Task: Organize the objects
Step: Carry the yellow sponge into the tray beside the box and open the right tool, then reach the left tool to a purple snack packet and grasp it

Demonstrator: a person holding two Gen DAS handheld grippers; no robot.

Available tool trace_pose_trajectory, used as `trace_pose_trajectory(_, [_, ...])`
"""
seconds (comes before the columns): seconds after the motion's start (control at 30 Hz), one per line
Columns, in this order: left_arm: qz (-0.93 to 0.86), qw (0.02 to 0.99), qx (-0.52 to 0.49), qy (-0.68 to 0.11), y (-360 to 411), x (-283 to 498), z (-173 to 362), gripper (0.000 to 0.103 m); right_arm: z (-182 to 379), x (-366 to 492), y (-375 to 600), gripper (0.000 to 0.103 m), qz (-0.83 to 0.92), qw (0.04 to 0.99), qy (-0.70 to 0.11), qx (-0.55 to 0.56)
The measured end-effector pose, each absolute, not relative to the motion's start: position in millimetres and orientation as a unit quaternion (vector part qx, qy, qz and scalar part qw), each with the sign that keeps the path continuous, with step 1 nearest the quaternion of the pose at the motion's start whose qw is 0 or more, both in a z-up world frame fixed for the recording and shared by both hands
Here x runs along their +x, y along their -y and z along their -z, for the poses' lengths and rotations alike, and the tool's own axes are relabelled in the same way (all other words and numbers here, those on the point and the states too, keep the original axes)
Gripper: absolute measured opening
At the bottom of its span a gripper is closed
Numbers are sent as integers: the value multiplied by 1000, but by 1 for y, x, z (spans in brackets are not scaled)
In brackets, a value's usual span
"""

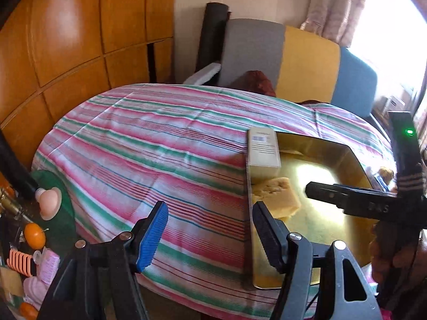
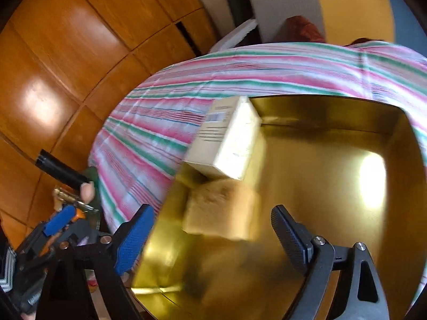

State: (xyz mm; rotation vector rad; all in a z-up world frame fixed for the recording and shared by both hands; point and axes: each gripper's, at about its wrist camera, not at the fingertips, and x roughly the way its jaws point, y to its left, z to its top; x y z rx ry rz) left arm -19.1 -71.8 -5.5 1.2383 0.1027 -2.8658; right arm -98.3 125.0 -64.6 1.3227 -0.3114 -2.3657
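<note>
With both the right gripper [image 2: 210, 240] and the left gripper [image 1: 210, 234] spread apart and empty, the sponge [image 2: 222, 210] lies in the gold tray [image 2: 333, 186] just ahead of the right one, where a careless move could topple the leaning box [image 2: 226, 138].

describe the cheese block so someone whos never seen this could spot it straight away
Find the shiny gold tray on the striped cloth. By its left wall, nearer the camera than the cream carton, lies the cheese block. It alone is a pale yellow wedge with small holes and no printing.
</note>
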Motion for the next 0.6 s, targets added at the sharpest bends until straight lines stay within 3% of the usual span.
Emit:
trace_pose_trajectory(0.33, [913,-85,399,-14,12,-18,-2,67,35,-35,-222,96,894,103,86,428])
trace_pose_trajectory(0.6, [897,-194,396,34,-73,-22,-18,66,10,29,-357,98,908,-31,116,400])
